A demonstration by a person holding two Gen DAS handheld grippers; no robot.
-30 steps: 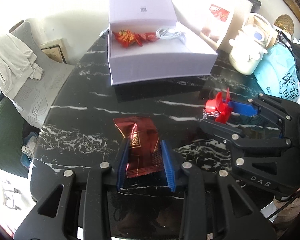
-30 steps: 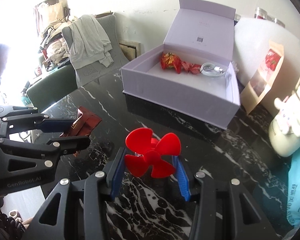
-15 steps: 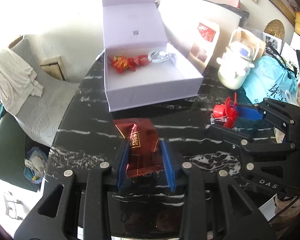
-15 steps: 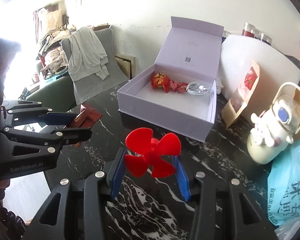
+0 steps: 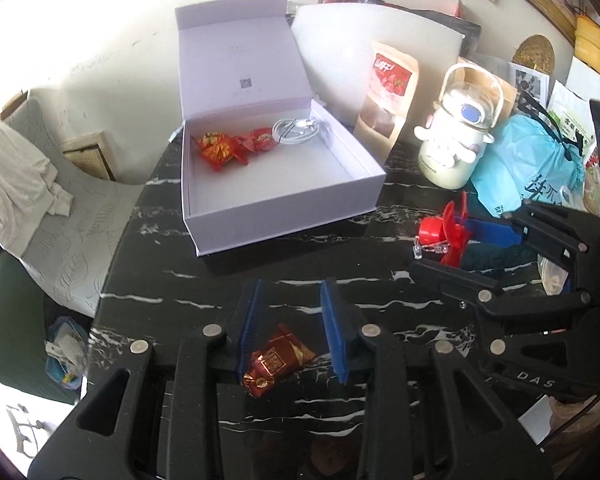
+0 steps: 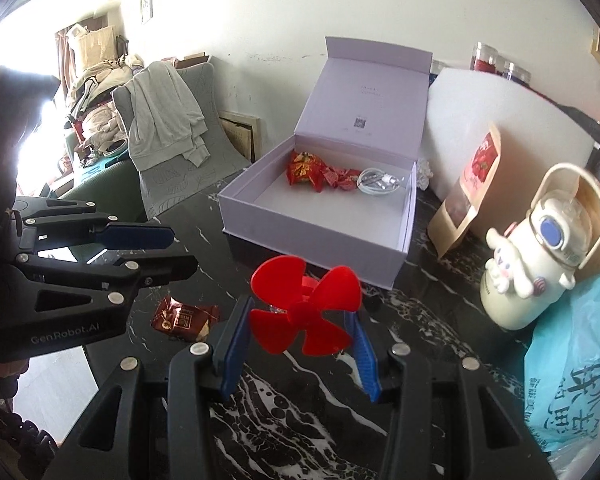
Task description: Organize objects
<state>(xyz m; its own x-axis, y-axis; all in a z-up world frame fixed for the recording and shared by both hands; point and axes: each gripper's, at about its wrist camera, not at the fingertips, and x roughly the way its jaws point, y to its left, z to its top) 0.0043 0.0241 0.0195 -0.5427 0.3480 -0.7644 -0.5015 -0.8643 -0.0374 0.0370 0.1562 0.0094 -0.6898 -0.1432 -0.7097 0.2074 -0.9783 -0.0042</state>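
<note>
The left gripper has its blue fingers apart and holds nothing. It hangs above the black marble table. The dark red snack packet lies on the table below and between the fingers, without touching them. In the right wrist view the same packet is seen on the table under the left gripper.

The right gripper is clamped on a small red fan propeller, whose four blades face the camera. In the left wrist view the propeller is held above the table, to the right of the box.

The open lavender gift box stands on the far part of the table with its lid upright. Inside, at the back wall, are red candy wrappers and, just beside them, a coiled white cable. To the right of the box are a brown paper snack pouch, a white cartoon bottle and a blue plastic bag.
</note>
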